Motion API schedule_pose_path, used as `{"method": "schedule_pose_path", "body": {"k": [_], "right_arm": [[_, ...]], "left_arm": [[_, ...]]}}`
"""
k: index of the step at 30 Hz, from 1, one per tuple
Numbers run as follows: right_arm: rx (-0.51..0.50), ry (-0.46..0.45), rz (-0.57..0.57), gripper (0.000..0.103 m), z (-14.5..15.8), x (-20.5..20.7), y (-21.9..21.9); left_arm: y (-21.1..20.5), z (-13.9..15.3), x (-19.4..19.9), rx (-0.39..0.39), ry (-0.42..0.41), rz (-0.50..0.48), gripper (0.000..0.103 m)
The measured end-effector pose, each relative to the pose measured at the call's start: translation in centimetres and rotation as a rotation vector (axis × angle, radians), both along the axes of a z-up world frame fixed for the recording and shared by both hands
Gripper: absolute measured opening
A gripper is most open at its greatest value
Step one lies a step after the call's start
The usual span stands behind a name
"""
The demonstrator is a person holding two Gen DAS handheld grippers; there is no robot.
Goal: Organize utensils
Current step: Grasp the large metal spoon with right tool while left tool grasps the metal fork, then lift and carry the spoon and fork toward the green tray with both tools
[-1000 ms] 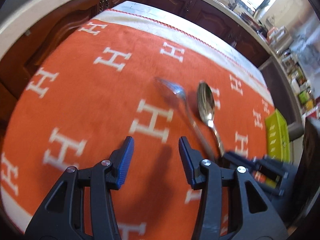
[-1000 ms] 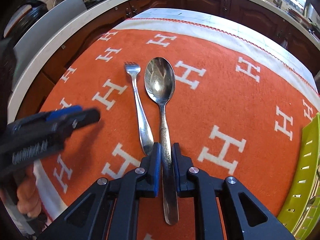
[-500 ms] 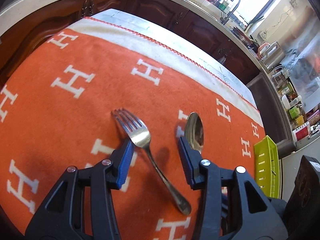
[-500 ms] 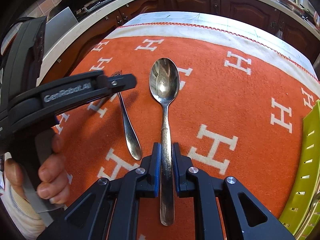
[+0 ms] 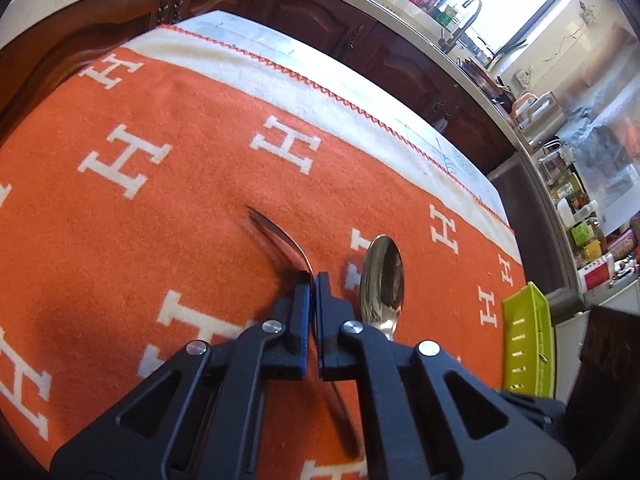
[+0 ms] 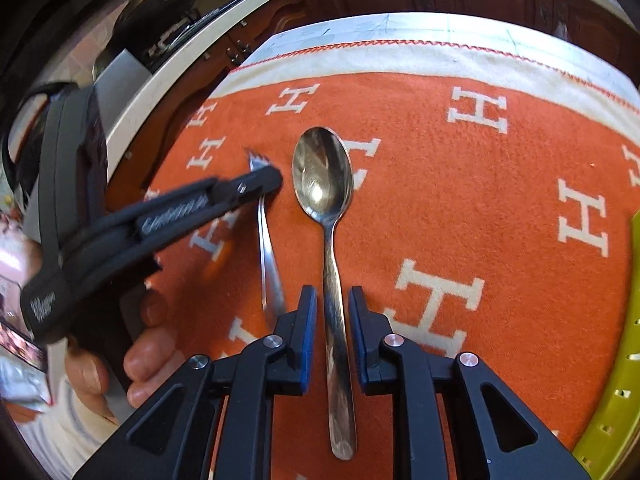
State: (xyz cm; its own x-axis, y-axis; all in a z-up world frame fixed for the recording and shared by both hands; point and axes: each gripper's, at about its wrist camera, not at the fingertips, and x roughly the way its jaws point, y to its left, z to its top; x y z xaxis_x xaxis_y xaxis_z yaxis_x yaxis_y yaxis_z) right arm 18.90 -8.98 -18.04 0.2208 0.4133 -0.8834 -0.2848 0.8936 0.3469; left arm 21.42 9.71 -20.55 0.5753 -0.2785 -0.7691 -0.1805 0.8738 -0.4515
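A steel fork (image 5: 280, 236) and a steel spoon (image 5: 382, 276) lie side by side on the orange cloth (image 5: 160, 208). My left gripper (image 5: 313, 280) is shut on the fork's neck, tines pointing away; the fork is turned on edge. In the right wrist view the left gripper (image 6: 272, 178) crosses the fork (image 6: 266, 240) near its tines. My right gripper (image 6: 332, 298) is open, its fingers either side of the spoon's handle (image 6: 334, 292), not pressing it. The spoon's bowl (image 6: 322, 172) points away.
A yellow-green slotted tray (image 5: 528, 344) stands at the cloth's right edge; it also shows in the right wrist view (image 6: 624, 360). Dark wooden cabinets and a counter edge (image 5: 360, 32) ring the table. A sink and jars stand far right.
My left gripper has closed on the fork and tipped it on edge. My right gripper has opened and let go of the spoon's handle.
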Motion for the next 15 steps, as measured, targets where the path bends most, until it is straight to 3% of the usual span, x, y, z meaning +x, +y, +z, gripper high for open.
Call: {"method": "schedule_pose_path", "body": {"k": [7, 9, 15], "right_arm": [[0.070, 0.046, 0.011, 0.016, -0.4, 2.0, -0.3], [0.015, 0.022, 0.037, 0.010, -0.3, 2.0, 0.4], [-0.149, -0.083, 0.075, 0.009, 0.4, 0.8, 2.7]], "left_arm": [[1.0, 0.8, -2.5, -0.011, 0.007, -0.048, 0.000], [1.0, 1.0, -3.2, -0.013, 0.010, -0.063, 0.000], [0.9, 2.0, -5.5, 0.007, -0.015, -0.077, 0.000]]}}
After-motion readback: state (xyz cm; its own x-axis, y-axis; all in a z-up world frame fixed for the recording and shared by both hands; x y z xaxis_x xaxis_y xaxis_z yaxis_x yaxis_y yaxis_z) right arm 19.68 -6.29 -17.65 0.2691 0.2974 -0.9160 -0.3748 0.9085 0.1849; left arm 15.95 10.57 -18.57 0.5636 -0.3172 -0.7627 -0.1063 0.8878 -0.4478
